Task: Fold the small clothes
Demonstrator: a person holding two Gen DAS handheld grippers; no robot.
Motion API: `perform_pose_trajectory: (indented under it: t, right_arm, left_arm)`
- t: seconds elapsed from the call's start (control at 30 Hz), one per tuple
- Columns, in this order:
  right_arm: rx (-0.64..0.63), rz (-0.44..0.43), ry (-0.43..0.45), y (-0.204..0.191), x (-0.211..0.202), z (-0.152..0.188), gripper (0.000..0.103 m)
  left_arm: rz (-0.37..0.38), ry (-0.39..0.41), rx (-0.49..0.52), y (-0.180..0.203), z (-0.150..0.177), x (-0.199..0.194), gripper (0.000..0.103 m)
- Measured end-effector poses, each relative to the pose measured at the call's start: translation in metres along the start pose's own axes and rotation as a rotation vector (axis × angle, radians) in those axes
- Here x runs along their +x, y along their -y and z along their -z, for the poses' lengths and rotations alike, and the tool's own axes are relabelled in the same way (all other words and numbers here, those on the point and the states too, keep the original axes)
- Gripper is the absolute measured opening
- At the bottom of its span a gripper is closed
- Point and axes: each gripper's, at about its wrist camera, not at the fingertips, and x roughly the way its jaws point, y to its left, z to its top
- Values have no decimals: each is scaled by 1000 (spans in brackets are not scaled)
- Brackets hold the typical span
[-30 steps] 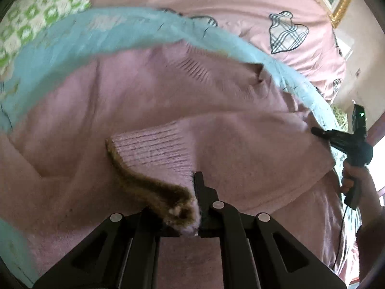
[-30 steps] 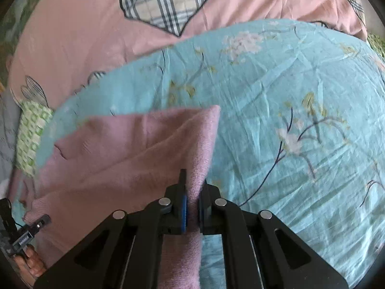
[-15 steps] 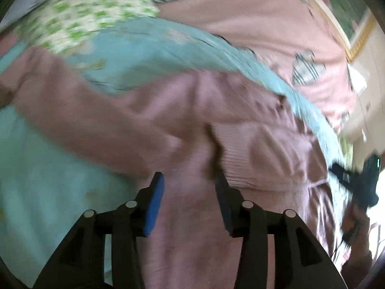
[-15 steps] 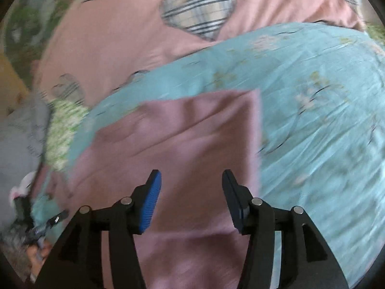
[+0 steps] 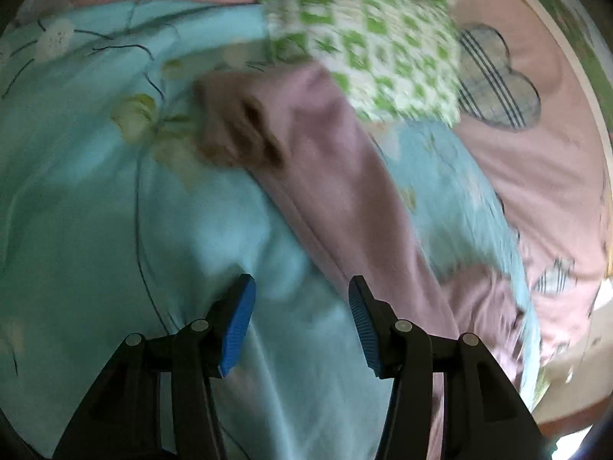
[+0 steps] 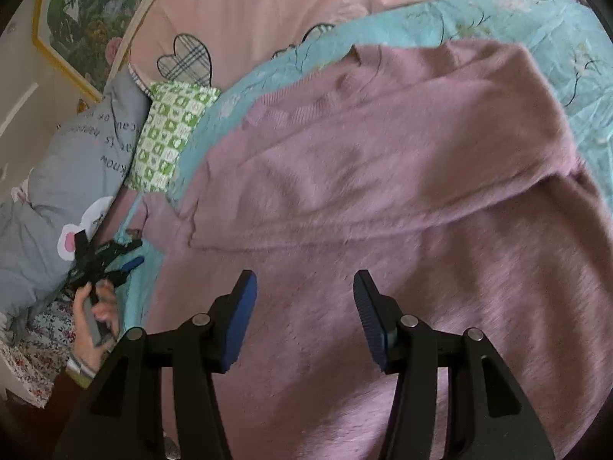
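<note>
A mauve knit sweater (image 6: 383, 199) lies spread on a light blue floral sheet (image 6: 536, 15), with one side folded over its body. My right gripper (image 6: 304, 295) is open and empty, just above the sweater's lower body. In the left wrist view one sleeve (image 5: 345, 191) runs diagonally across the sheet (image 5: 95, 211), its brownish cuff (image 5: 233, 130) at the far end. My left gripper (image 5: 299, 299) is open and empty, over the sheet beside the sleeve. It also shows small in the right wrist view (image 6: 130, 255), held by a hand at the sweater's left edge.
A green-and-white checked cloth (image 5: 367, 46) lies just beyond the sleeve cuff and shows in the right wrist view (image 6: 168, 134). A grey pillow (image 6: 69, 176) lies at the left. A pink quilt with plaid hearts (image 6: 287, 7) covers the far side. A framed picture (image 6: 88, 11) hangs behind.
Both grippers were shut on sweater parts a second ago and have let go and opened. The left gripper has swung left from the sweater body to the outstretched sleeve. The right pulled back over the body.
</note>
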Motion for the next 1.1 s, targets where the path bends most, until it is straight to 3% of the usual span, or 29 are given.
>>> perform_pose_trajectory:
  t: [0.23, 0.33, 0.37, 0.4, 0.43, 0.57, 0.8, 0.9, 1.1]
  right_arm:
    - [13, -5, -24, -2, 5, 5, 54]
    - [18, -5, -28, -5, 5, 5, 54]
    - [17, -10, -28, -6, 4, 5, 54]
    - [14, -11, -27, -8, 4, 5, 54]
    - [10, -11, -24, -9, 3, 5, 54]
    - [-9, -9, -3, -12, -6, 5, 54]
    - [28, -20, 48, -1, -25, 6, 54]
    - [40, -24, 77, 3, -37, 8, 54]
    - [102, -10, 146, 30, -72, 15, 54]
  left_arm:
    - [-44, 46, 5, 5, -35, 20, 54]
    - [-73, 85, 5, 9, -49, 28, 49]
    - [-84, 92, -1, 8, -54, 32, 40]
    - [-101, 98, 0, 8, -58, 34, 18]
    - [-111, 95, 8, 9, -60, 36, 10]
    - [-95, 144, 72, 29, -52, 16, 6]
    - [56, 244, 324, 136, 5, -50, 6]
    - [148, 224, 446, 194, 39, -56, 5]
    - [246, 157, 684, 294, 112, -37, 5]
